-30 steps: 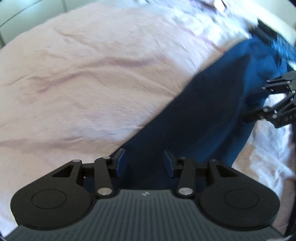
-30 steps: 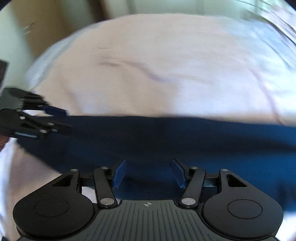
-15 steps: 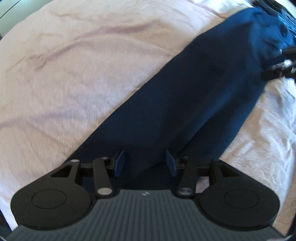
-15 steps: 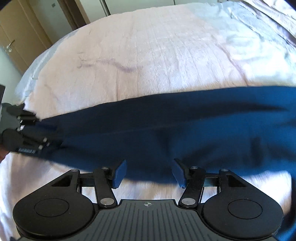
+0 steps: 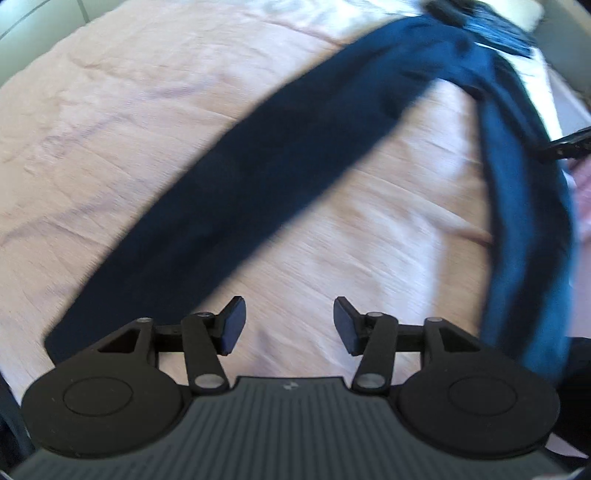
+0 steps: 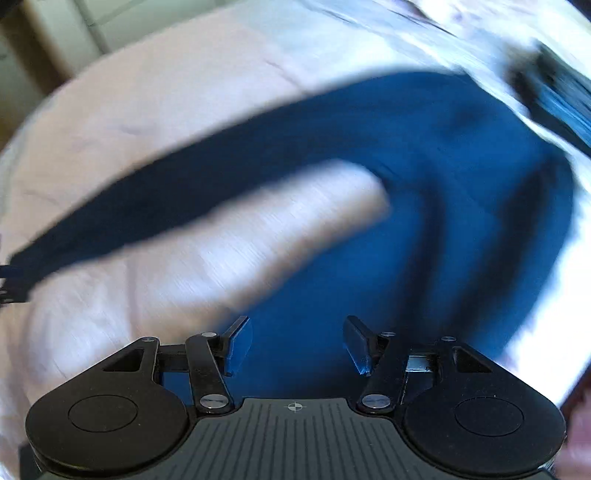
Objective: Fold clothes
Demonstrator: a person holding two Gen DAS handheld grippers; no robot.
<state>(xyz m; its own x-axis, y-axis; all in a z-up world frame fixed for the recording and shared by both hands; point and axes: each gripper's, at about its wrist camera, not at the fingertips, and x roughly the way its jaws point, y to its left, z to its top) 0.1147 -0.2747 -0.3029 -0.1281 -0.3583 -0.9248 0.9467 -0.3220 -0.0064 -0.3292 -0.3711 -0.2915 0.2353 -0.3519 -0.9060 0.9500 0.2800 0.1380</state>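
Observation:
Dark blue trousers [image 5: 280, 158] lie on the pink bedspread [image 5: 110, 110], legs spread in a V. One leg runs diagonally from lower left to upper right; the other [image 5: 528, 229] runs down the right side. My left gripper [image 5: 288, 328] is open and empty over bare bedspread between the legs. In the right wrist view the trousers [image 6: 424, 206] fill the middle and right, blurred. My right gripper [image 6: 297, 343] is open just above the blue cloth, holding nothing. Its tip [image 5: 565, 142] shows at the left wrist view's right edge.
A dark striped garment [image 5: 491, 26] lies at the far end of the bed, also seen blurred in the right wrist view [image 6: 554, 99]. Wooden doors and a wall [image 6: 33, 33] stand beyond the bed.
Both grippers have pulled back and apart. The trousers, earlier one closed band under both grippers, now lie with legs spread apart. My left gripper now sits over bare bedspread.

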